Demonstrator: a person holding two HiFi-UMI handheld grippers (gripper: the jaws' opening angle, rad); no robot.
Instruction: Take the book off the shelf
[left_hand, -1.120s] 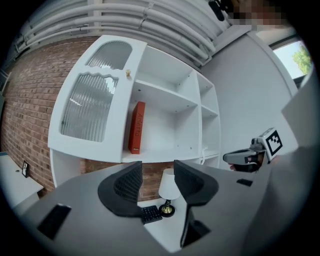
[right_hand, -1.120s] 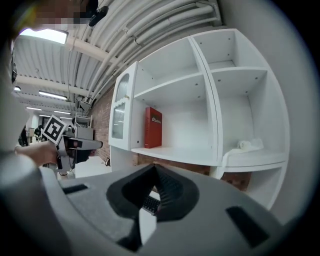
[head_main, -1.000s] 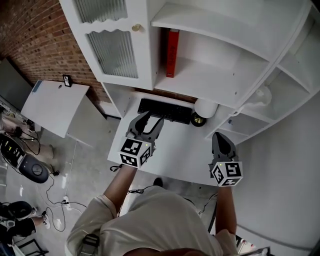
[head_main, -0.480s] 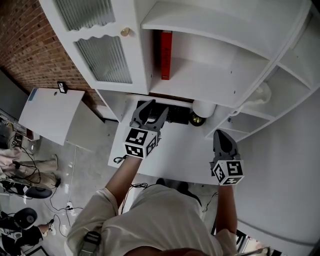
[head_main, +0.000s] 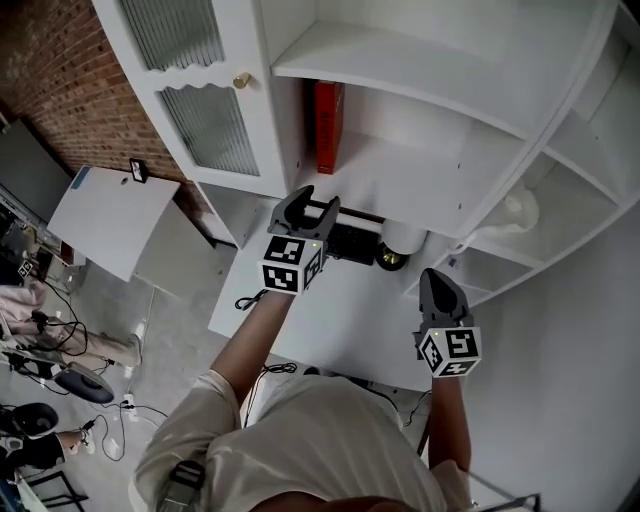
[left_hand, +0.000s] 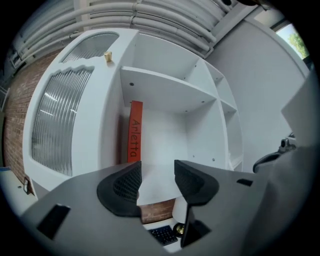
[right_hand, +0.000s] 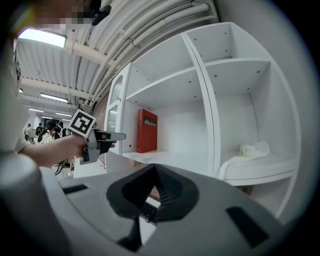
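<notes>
A red book (head_main: 328, 127) stands upright at the left end of the white shelf (head_main: 400, 185), against the cabinet wall. Its spine (left_hand: 134, 132) shows just above and left of my left jaws; its cover (right_hand: 146, 131) shows in the right gripper view. My left gripper (head_main: 315, 203) hovers below the shelf's front edge, short of the book, jaws opening with nothing between them (left_hand: 157, 177). The right gripper (head_main: 437, 280) hangs low over the desk, jaws shut and empty (right_hand: 154, 192).
A black keyboard (head_main: 350, 240), a white round lamp (head_main: 405, 237) and a dark round object (head_main: 390, 261) sit on the white desk (head_main: 340, 320) under the shelf. A ribbed-glass cabinet door (head_main: 210, 120) flanks the book. A white cloth (head_main: 510, 215) lies in the right compartment.
The left gripper has risen from over the keyboard toward the shelf's front edge, nearer the book. The right gripper has barely moved.
</notes>
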